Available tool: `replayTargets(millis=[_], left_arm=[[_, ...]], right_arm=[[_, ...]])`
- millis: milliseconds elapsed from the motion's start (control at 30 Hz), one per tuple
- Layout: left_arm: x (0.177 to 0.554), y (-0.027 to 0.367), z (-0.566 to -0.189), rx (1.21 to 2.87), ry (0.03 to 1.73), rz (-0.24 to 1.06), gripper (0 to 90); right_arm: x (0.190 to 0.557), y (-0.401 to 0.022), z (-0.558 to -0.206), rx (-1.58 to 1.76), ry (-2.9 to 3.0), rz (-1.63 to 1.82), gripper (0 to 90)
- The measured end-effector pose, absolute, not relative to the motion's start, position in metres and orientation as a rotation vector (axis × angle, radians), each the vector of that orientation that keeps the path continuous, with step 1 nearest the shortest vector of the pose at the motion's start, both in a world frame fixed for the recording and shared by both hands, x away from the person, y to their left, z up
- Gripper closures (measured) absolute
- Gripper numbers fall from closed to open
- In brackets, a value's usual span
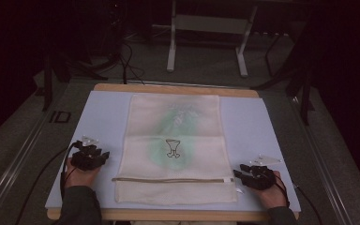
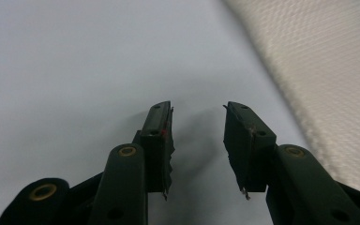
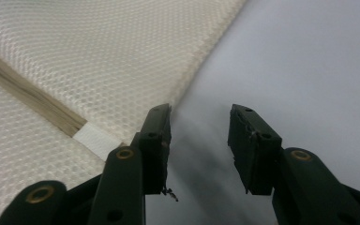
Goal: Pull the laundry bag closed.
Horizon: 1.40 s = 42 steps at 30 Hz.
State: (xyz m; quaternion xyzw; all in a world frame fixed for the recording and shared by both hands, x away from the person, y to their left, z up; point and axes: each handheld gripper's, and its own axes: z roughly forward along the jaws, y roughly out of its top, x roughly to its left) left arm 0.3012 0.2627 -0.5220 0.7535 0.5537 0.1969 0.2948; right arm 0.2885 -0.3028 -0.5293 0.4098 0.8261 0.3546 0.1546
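Mesh laundry bag (image 1: 175, 149) lies flat on the pale blue mat (image 1: 248, 122) in the high view, its zipper (image 1: 168, 180) running across near the person's edge and a green garment showing faintly through the weave. Left of the bag and apart from it, the left gripper (image 1: 104, 155) rests on the mat, level with the bag's lower half. Right of the bag, the right gripper (image 1: 236, 174) sits just beside the zipper's end. Neither one touches the cloth.

Left gripper view: the left gripper (image 2: 198, 123) stands wide open over bare mat with nothing between its jaws; the bag's edge (image 2: 318, 84) runs past on the right side, near but clear of the tips.

Right gripper view: the right gripper (image 3: 199, 125) is likewise spread wide and empty, and its left-hand jaw is just beside the bag's side seam. The zipper's tan band (image 3: 33, 101) ends at a white tab (image 3: 96, 140) close by that jaw.

The work in hand looks like reaching in for the bag, probably at the zipper. To do it well, I would slide the right gripper toward the white tab, keeping the jaws low and level so that one pad goes under the tab rather than catching loose mesh. The left gripper should close in on the bag's near left edge and pin or pinch it, so the cloth stays taut when the zipper is pulled.
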Motion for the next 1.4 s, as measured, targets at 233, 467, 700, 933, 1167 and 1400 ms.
replayTargets(millis=[233,467,700,933,1167,1400], left_arm=[[0.300,0.260,-0.519,2.023,1.407,0.520,61.5],[0.300,0.257,-0.518,2.049,1.356,0.501,61.3],[0.300,0.254,-0.517,2.062,1.325,0.484,61.0],[0.300,0.251,-0.518,2.098,1.279,0.481,59.9],[0.299,0.248,-0.518,2.113,1.249,0.476,60.5],[0.298,0.247,-0.517,2.108,1.232,0.462,60.8]], right_arm=[[0.288,-0.302,-0.528,1.148,2.382,1.020,58.8],[0.287,-0.300,-0.527,1.120,2.400,1.017,58.9],[0.285,-0.298,-0.525,1.095,2.409,1.035,60.3],[0.283,-0.291,-0.522,1.044,2.441,1.046,62.2],[0.282,-0.285,-0.520,1.013,2.461,1.050,61.8],[0.279,-0.278,-0.515,0.986,2.476,1.063,62.0]])
